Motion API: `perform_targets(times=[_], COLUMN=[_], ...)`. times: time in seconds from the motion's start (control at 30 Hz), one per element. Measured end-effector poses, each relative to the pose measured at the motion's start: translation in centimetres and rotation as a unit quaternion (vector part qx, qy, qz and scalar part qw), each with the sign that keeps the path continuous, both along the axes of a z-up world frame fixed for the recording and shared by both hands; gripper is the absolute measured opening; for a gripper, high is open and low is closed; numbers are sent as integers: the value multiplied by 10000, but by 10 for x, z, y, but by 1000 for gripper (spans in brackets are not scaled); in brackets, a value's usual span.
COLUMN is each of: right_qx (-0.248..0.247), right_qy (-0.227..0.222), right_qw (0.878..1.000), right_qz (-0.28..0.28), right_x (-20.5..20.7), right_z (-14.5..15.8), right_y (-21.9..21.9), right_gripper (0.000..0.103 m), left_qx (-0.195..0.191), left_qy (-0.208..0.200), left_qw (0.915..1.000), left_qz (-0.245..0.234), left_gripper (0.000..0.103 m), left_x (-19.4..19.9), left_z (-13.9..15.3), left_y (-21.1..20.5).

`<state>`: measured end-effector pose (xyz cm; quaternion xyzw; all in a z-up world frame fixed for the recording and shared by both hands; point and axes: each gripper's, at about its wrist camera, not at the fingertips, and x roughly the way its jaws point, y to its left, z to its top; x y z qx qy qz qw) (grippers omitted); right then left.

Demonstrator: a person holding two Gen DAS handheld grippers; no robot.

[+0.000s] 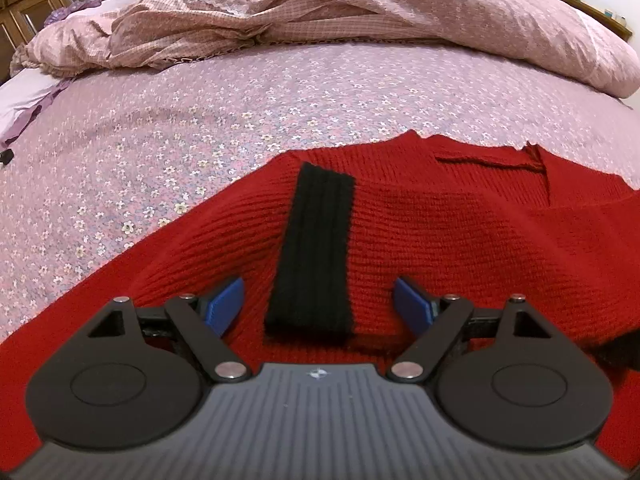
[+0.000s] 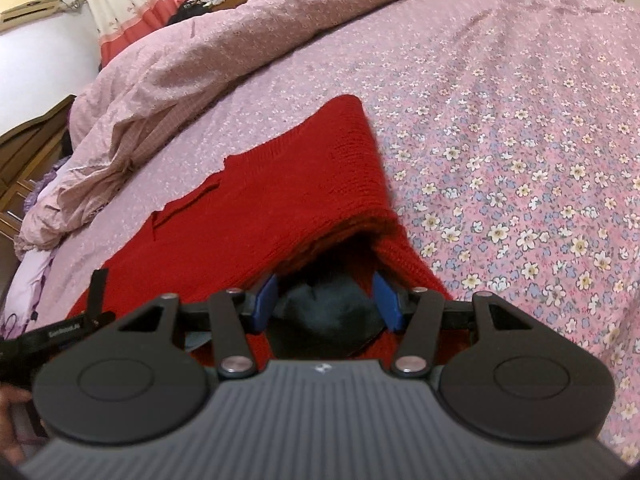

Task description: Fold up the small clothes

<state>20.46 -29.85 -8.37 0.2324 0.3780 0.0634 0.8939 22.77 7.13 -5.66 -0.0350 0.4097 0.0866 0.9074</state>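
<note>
Clearly the step in hand is a fold of the red knitted sweater [image 1: 440, 232] lying on the flowered bedsheet [image 1: 168, 136], and it would go best if both hands lifted together, kept the near edge level and laid it flat without dragging the layers underneath. The left gripper [image 1: 319, 300] stands released — its blue pads [image 1: 228, 300] are spread wide, clear of the knit, with the black ribbed cuff [image 1: 316, 256] lying between them and running straight ahead. The right gripper [image 2: 326, 300] is half closed over a bunched red fold and some dark fabric [image 2: 326, 312]; whether the pads truly pinch it I cannot tell. Ahead of the right tongs the sweater stretches away and to the left — the rumpled duvet [image 2: 224, 52] lies well beyond.
</note>
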Motion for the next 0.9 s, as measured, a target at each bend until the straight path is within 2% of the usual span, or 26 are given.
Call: perform_targets(times=[0.07,0.1,0.17,0.23,0.27,0.33,0.4,0.43,0.6,0.63,0.7,0.73,0.83,0.9], right_qx=[-46,-58,-90,-153,-192,-262,-341,-381,-484,-520,-634,-724,-851,-903], right_qy=[-38,-49,-66,-109,-126,-150,-179,-201,-278,-291,-298,-298,-280,-274], right_qw=[10000,10000,9999,9998,9997,9995,9992,9991,9984,9982,9975,9968,9957,9952], right_qz=[4,4,4,4,4,18,45,57,67,90,133,159,227,262], right_x=[-1,0,0,0,0,1,2,3,5,4,2,1,-1,-4], right_z=[1,1,2,3,4,5,6,7,12,12,10,10,9,11], right_y=[-1,-1,-1,0,1,1,2,3,4,5,7,8,10,10], right_gripper=[55,55,55,55,55,55,55,55,55,55,55,55,54,54], left_qx=[63,89,359,635,685,663,522,483,506,573,938,947,568,465], left_qy=[-71,-112,-174,-221,-230,-244,-273,-306,-451,-432,-389,-347,-216,-311], left_qw=[9999,9997,9989,9974,9971,9974,9982,9984,9977,9974,9943,9943,9976,9981], left_qz=[-114,-196,-238,-252,-219,-140,-78,-28,42,103,323,350,341,261], left_gripper=[75,66,55,36,31,17,13,8,8,4,4,4,4,4], left_x=[-1,-2,-5,-8,-9,-10,-12,-14,-24,-23,-22,-21,-22,-26], left_z=[2,3,5,6,7,9,12,15,24,23,19,16,14,17], left_y=[-4,-7,-13,-18,-17,-13,-7,-5,5,6,9,14,25,26])
